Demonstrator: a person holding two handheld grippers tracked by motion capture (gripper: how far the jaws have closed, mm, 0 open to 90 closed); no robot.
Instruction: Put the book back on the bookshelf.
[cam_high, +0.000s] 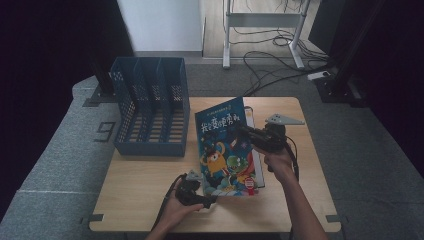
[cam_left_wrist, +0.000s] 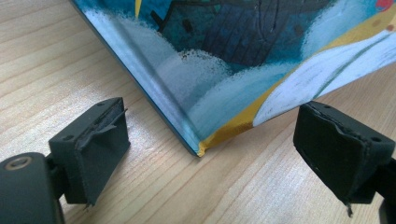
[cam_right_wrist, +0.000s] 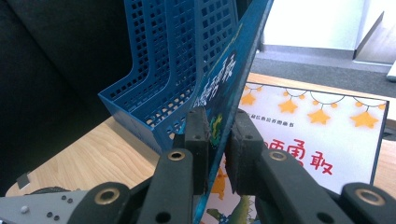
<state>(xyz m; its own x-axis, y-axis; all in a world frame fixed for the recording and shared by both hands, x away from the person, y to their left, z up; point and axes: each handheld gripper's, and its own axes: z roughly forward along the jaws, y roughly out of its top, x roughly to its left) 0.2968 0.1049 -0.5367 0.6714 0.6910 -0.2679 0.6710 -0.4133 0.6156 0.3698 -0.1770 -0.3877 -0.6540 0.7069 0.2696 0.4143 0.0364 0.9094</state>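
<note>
blue perforated rack (cam_high: 150, 107), blue illustrated book (cam_high: 225, 147)

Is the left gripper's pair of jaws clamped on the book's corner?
No: the left gripper stands open, the book corner between its jaws untouched.

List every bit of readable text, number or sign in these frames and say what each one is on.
"9": large digit on the grey floor mat left of the table, near the blue file rack.
"勇敢": red characters on the white starred book lying flat; the small line above them is too blurred to read.
Yellow title on the blue picture book held by the right gripper: too blurred to read; the round red badge likewise.
</note>
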